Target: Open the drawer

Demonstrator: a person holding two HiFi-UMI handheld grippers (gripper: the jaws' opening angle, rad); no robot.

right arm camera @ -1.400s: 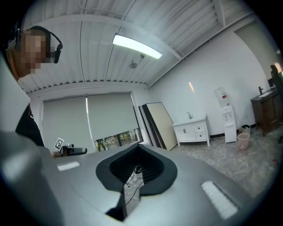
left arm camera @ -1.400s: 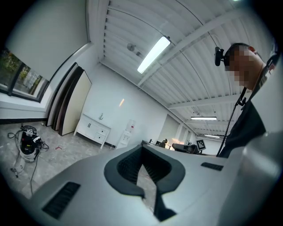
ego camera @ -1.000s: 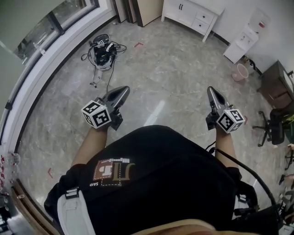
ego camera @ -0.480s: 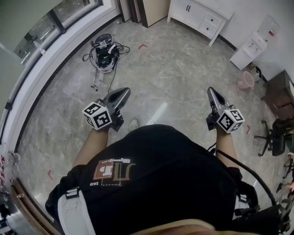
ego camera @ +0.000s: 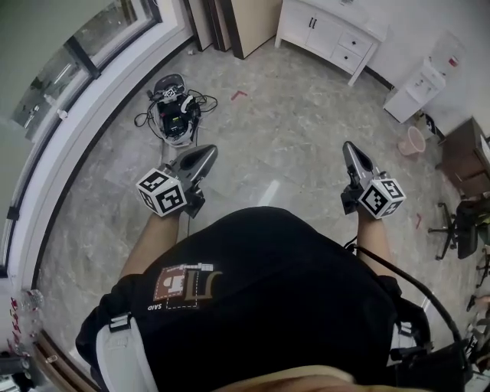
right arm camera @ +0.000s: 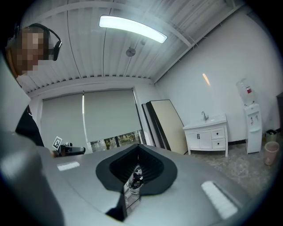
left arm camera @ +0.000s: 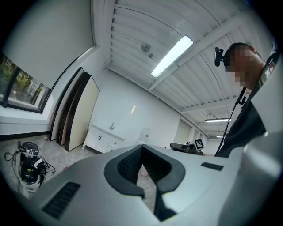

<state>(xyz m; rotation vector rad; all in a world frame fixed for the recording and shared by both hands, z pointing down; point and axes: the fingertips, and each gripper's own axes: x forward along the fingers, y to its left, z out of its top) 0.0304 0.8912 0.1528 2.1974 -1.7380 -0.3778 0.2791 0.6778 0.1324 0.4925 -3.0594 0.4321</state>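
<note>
A white cabinet [ego camera: 325, 31] with two small drawers [ego camera: 348, 47] on its right side stands against the far wall, well ahead of both grippers. It also shows in the left gripper view as the cabinet [left arm camera: 102, 140] and in the right gripper view as the cabinet [right arm camera: 208, 136]. My left gripper [ego camera: 205, 152] is held level in front of the body, its jaws together and nothing in them. The right gripper [ego camera: 348, 148] is held the same way, shut and empty. Bare floor lies between the grippers and the cabinet.
A device with tangled cables [ego camera: 173, 109] lies on the floor ahead left, beside the curved window wall. Boards [ego camera: 230, 19] lean left of the cabinet. A water dispenser [ego camera: 417, 83], a pink bin [ego camera: 414, 140], a dark desk [ego camera: 463, 153] and an office chair [ego camera: 459, 230] line the right side.
The person has walked forward: the cabled device and the floor slid nearer in the head view. Both grippers kept their pose in front of the body, jaws unchanged.
</note>
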